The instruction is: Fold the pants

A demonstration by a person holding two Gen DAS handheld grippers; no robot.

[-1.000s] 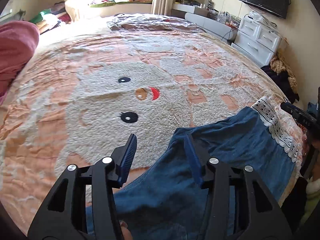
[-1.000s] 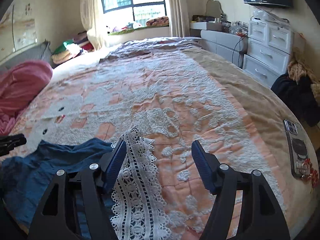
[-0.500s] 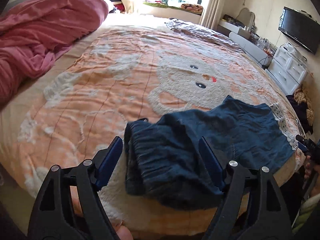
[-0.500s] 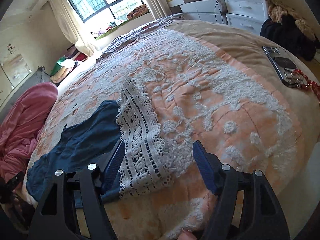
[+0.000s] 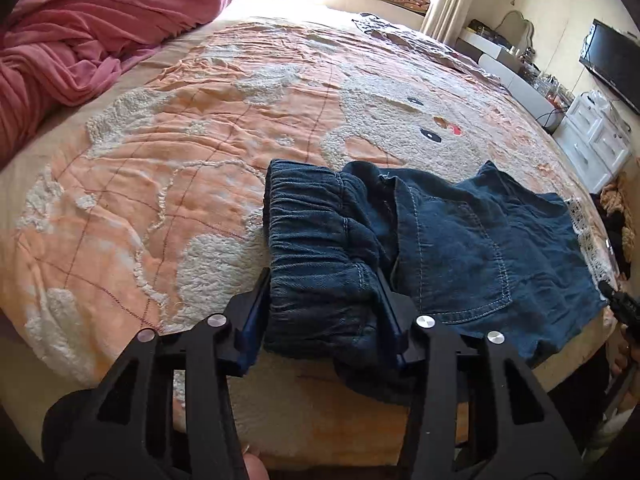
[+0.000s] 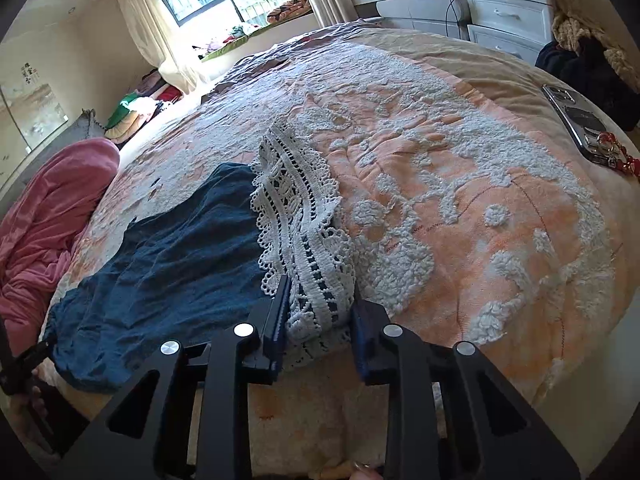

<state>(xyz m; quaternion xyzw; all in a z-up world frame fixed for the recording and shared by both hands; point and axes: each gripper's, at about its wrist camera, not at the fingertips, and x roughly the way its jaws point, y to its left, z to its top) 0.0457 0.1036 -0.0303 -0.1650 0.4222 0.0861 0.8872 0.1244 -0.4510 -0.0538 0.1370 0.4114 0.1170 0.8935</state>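
Dark blue denim pants (image 5: 460, 240) lie across the near edge of the bed on an orange and white blanket (image 5: 180, 168). Their elastic waistband (image 5: 316, 232) is bunched at the left end. My left gripper (image 5: 323, 312) is closing, and both pads press the waistband's near corner. In the right wrist view the pants (image 6: 172, 248) end in a white lace hem (image 6: 304, 208). My right gripper (image 6: 320, 316) is closing too, with the near end of the lace squeezed between its pads.
A pink duvet (image 5: 80, 20) is heaped at the bed's far left. A phone with red beads (image 6: 576, 120) lies near the right edge. White drawers (image 6: 508, 12) and a pile of dark clothes (image 6: 580, 60) stand beyond the bed.
The left gripper swung from the pant leg over to the waistband, opened wide, then narrowed onto it. The right gripper dropped toward the lace hem and its jaws narrowed onto it.
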